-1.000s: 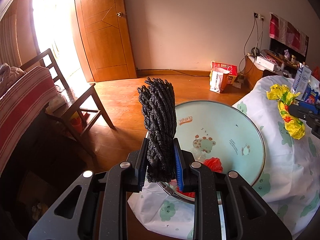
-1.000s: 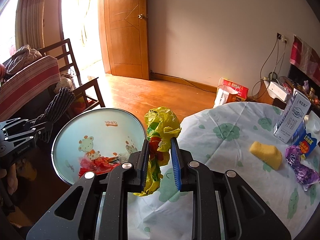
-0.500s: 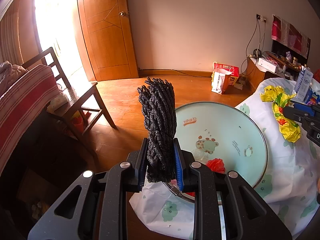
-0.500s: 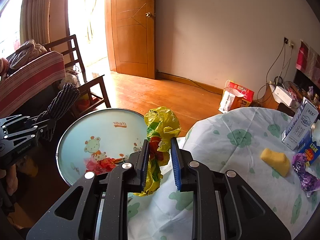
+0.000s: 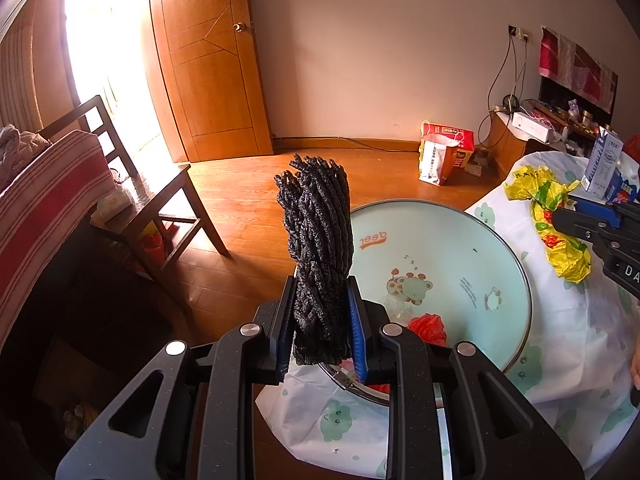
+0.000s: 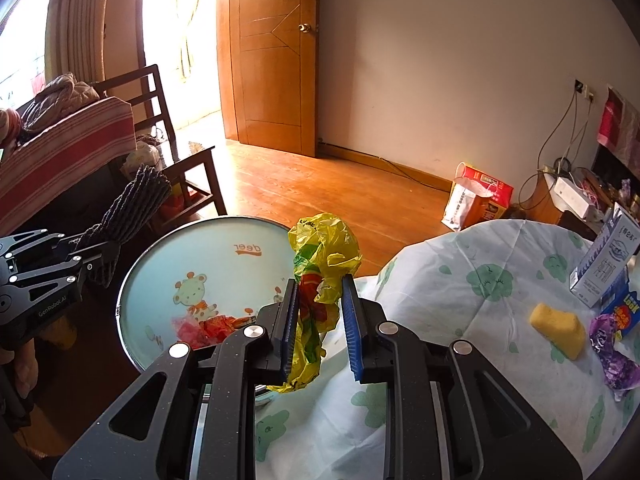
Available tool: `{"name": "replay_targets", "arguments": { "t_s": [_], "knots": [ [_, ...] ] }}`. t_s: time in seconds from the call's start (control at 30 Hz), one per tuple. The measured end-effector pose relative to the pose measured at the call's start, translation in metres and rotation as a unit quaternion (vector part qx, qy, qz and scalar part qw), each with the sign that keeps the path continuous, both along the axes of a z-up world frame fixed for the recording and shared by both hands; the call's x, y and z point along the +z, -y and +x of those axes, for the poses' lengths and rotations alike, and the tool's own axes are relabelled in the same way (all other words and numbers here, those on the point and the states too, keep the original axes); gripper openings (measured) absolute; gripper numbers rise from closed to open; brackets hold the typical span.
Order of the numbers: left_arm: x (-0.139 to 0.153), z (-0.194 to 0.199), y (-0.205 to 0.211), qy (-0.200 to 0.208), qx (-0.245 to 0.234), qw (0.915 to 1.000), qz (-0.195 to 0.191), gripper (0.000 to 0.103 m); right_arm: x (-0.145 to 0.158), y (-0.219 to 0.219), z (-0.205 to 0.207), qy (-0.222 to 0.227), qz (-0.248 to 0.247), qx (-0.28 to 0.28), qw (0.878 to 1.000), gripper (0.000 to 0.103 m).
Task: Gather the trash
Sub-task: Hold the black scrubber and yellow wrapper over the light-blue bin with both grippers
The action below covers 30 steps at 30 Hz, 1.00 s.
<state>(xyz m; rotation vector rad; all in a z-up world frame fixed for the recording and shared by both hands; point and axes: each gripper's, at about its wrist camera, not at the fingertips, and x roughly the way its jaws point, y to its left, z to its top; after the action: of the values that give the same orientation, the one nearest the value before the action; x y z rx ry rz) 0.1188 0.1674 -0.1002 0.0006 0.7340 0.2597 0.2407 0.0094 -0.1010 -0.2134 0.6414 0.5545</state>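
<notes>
**Two grippers, one item each, at the basin**

Left gripper (image 5: 321, 322) is clamping 1 black knitted glove (image 5: 316, 248), fingers pointing up, at near-left edge of 1 round pale-green enamel basin w/ cartoon deer print (image 5: 472, 248). Right gripper (image 6: 319, 322) is hanging onto 1 crumpled yellow plastic wrapper (image 6: 320, 268); its jaws are standing a bit apart, w/ the wrapper pressing on the left pad, just right of the basin. Red crumpled trash (image 6: 204, 326) is lying in basin. On the tablecloth (image 6: 460, 308), right side: 1 yellow sponge (image 6: 558, 328), 1 purple wrapper (image 6: 614, 354), 1 white carton (image 6: 606, 264).
</notes>
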Motion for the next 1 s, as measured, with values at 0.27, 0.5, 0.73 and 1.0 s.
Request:
{"name": "replay_targets", "arguments": {
  "t_s": [0.27,0.5,0.73,1.0],
  "knots": [
    [0.001,0.0,0.0,-0.001,-0.002,1.0,-0.002,0.023,0.0,-0.006,0.0,-0.001,-0.003,0.006,1.0,0.022],
    [0.002,0.0,0.0,-0.001,-0.005,1.0,-0.004,0.023,0.0,-0.01,-0.001,-0.001,-0.005,0.012,1.0,0.022],
    [0.001,0.0,0.002,-0.001,-0.007,1.0,-0.005,0.023,0.001,-0.012,-0.001,-0.001,-0.006,0.014,1.0,0.022],
    [0.0,0.001,0.002,-0.002,-0.008,1.0,-0.005,0.023,0.0,-0.012,-0.002,-0.001,-0.005,0.013,1.0,0.022]
  ]
}}
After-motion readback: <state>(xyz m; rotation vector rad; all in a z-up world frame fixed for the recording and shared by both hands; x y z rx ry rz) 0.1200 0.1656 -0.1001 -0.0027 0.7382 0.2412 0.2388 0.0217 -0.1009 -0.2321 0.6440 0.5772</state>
